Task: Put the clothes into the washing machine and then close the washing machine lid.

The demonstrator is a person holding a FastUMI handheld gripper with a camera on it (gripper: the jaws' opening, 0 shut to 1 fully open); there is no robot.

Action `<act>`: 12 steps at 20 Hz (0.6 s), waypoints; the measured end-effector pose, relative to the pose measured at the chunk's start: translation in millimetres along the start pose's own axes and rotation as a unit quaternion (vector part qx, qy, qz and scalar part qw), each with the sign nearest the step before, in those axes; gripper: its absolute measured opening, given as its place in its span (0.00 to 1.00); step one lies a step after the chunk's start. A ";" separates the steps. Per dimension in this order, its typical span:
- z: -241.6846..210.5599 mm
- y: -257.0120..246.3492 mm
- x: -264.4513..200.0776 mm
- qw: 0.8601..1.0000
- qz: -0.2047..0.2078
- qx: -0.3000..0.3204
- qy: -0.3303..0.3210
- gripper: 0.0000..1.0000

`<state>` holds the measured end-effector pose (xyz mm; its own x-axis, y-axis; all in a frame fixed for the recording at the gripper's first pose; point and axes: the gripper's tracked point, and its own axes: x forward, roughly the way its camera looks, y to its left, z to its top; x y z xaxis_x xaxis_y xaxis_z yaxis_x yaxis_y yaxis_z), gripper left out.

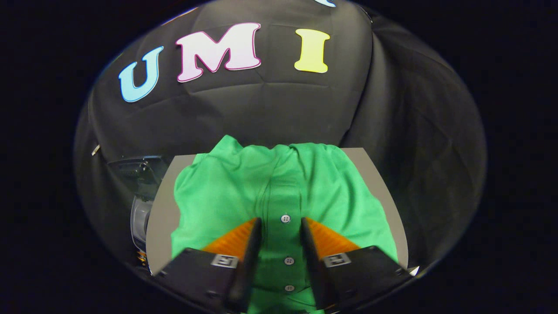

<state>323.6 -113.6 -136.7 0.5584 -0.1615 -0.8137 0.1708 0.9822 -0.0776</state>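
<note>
Between the fingers of the gripper [281, 224]: green shirt [244, 187] lying spread on the grey table [159, 218], button placket running up the gap. Jaws standing apart, straddling the placket; contact with the cloth impossible to tell. Beyond the fingertips: shirt bunching toward the table's far edge. Off the table's left side: part of the washing machine [140, 218] showing, backed by black cloth wall.
</note>
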 end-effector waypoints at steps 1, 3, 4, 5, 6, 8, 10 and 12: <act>0.8 -0.4 -0.2 1.000 -0.004 -0.005 -0.001 0.49; 0.7 0.2 -2.4 1.000 -0.010 -0.023 -0.009 0.16; 0.0 0.1 -1.6 0.999 -0.012 -0.028 -0.012 0.10; 1.2 0.1 -1.3 0.999 -0.013 -0.029 -0.018 0.05; 1.8 -0.4 -2.8 0.999 -0.013 -0.024 -0.025 0.05; 2.9 -0.2 -6.2 0.999 -0.011 -0.008 -0.034 0.05; 4.8 0.4 -11.6 0.999 -0.010 -0.005 -0.045 0.05; 7.9 1.3 -21.2 0.999 -0.009 -0.007 -0.051 0.05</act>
<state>318.3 -109.7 -115.0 0.6354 -0.1868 -0.7493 0.1700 0.9803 -0.1002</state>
